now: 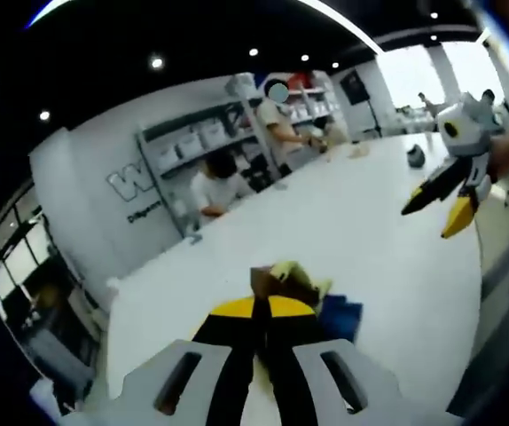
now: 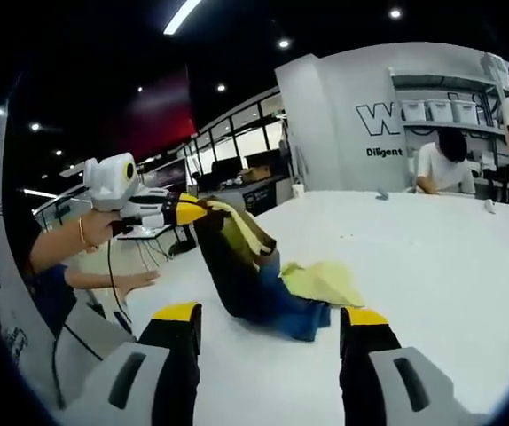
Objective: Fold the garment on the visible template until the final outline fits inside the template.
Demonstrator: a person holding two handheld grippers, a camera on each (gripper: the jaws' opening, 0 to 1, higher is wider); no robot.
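Left tongs [image 1: 262, 311]: jaws together, clamped on an edge of the garment [image 2: 263, 275], lifting that part off the tabletop [image 2: 432, 257].
Right tongs [image 2: 270, 321]: jaws apart, holding nothing, low over the tabletop just short of the cloth.
Garment: brown, yellow and blue, half raised, the rest bunched on the white surface.
Background: shelving [image 1: 210, 142], people beside it.
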